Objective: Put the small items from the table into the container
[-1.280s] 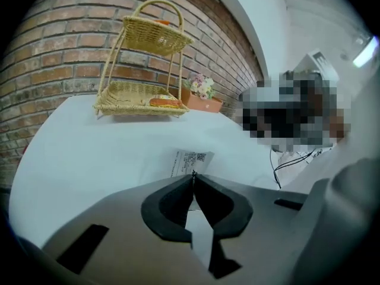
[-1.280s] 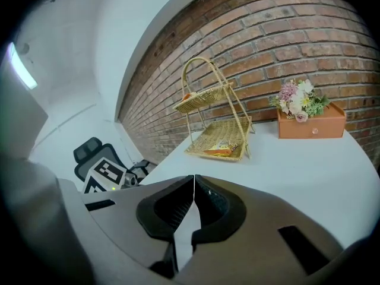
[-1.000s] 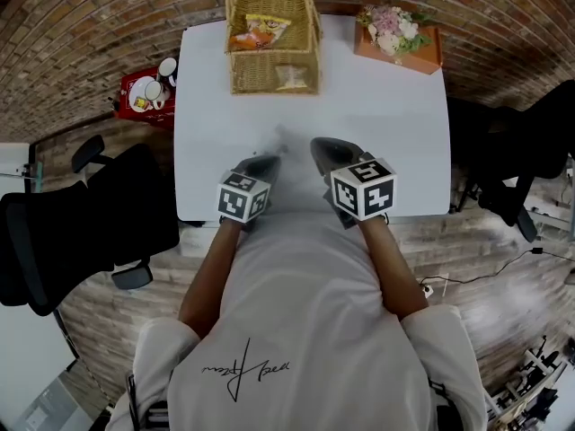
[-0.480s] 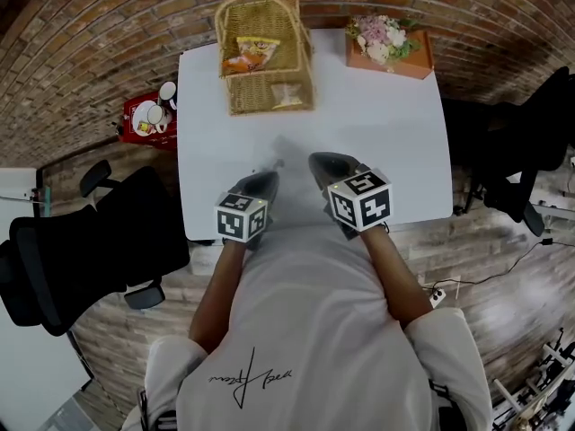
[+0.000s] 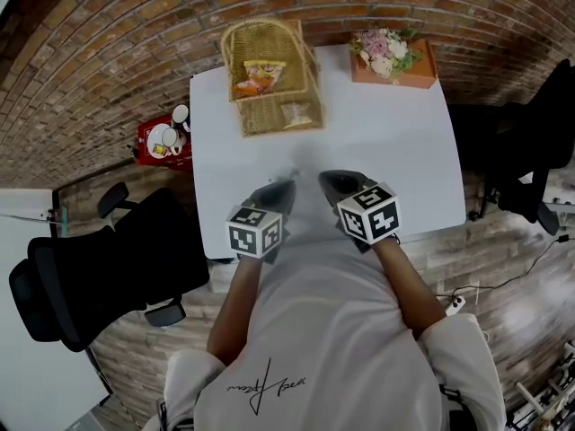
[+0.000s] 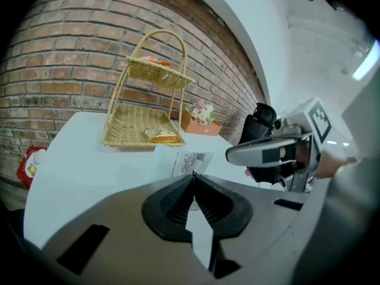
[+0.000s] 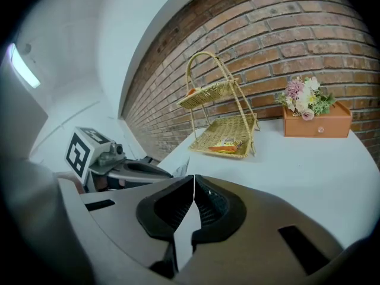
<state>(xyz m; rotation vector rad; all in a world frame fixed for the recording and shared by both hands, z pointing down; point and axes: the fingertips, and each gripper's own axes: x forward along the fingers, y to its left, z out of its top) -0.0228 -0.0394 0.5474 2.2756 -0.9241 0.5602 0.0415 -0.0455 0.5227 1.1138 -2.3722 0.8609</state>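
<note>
1. The right gripper [image 7: 193,178] has its jaws clenched together with nothing between them, and hovers over the near edge of the white table [image 5: 395,151].
2. Beside it, the left gripper [image 6: 193,176] pinches a small white printed sachet [image 6: 185,161] at its jaw tips, apparently lifted clear of the tabletop.
3. Farther back stands the two-tier woven wicker basket with a hooped handle [image 6: 127,119]. Its lower tier holds an orange-and-yellow packet [image 6: 163,137], and something orange [image 6: 155,59] lies on the upper tier.
4. At the far right corner sits an orange box of pink and white flowers [image 5: 393,57].
5. The task looks nearly done: I see no other loose small item, so carrying this sachet to the basket seems to be what is left.
</note>
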